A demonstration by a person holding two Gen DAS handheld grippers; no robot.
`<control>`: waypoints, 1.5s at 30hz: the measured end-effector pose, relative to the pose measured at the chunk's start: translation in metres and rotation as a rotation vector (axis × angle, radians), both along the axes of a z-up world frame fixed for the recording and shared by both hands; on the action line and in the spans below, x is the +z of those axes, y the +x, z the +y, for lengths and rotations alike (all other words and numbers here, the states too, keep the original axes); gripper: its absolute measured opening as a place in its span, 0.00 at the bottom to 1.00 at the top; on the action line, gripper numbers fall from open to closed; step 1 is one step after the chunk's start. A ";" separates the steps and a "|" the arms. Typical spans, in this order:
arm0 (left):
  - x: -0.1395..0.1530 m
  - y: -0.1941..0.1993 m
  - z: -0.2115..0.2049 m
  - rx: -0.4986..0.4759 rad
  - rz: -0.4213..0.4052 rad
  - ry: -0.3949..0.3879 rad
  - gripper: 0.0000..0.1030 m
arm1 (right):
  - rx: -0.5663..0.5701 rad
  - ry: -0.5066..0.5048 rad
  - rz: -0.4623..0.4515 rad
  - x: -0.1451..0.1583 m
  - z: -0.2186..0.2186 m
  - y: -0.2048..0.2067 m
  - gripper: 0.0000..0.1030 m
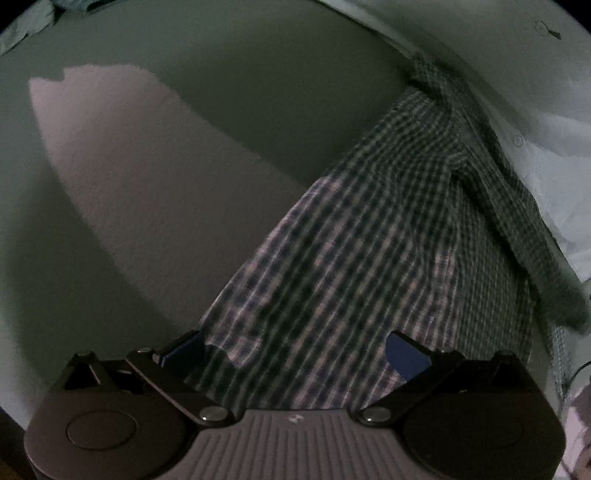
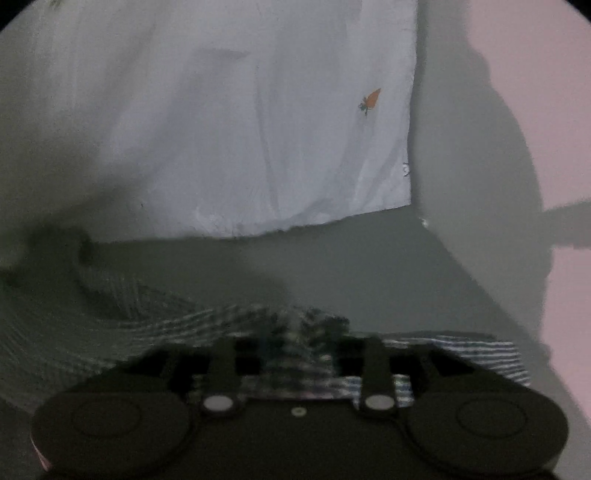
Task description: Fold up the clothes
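A checked shirt in dark green and white [image 1: 369,240] lies spread on the pale surface and runs from the left gripper up to the right. My left gripper [image 1: 295,354] is open, its blue pads [image 1: 406,356] wide apart with the shirt's near edge lying between them. In the right wrist view the same checked cloth [image 2: 288,332] bunches right at my right gripper [image 2: 299,354]. That gripper's fingers [image 2: 375,365] are dark and blurred, and the cloth hides their tips.
A white garment with a small orange carrot print [image 2: 240,129] lies beyond the right gripper; it also shows at the right edge of the left wrist view [image 1: 546,140]. A pale pink-lit patch of the surface [image 1: 129,184] lies to the left. Crumpled cloth [image 1: 22,22] sits at the far left corner.
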State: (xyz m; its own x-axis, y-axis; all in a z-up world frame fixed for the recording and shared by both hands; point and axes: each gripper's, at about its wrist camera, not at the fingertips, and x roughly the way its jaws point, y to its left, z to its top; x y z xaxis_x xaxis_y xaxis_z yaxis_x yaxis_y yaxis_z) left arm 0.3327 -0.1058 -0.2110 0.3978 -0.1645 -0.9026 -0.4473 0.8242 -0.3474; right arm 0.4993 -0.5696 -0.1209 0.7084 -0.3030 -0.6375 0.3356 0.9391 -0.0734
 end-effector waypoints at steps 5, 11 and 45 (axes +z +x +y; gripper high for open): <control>0.011 -0.024 -0.003 -0.093 -0.055 0.097 0.94 | 0.115 0.144 -0.023 -0.027 0.052 -0.034 0.52; 0.029 -0.061 0.010 -0.188 -0.075 0.156 0.72 | 0.401 0.558 0.183 -0.058 0.141 -0.099 0.36; 0.026 -0.092 0.073 -0.277 -0.200 0.013 0.33 | 0.205 0.684 0.267 -0.054 0.201 -0.279 0.44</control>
State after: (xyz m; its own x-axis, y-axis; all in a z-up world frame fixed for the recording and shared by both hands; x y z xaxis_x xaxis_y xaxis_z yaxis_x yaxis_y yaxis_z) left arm 0.2402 -0.0325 -0.1851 0.5093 -0.2800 -0.8138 -0.1301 0.9097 -0.3944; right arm 0.2202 -0.3681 -0.1751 0.5032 0.3424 -0.7934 0.2019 0.8461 0.4932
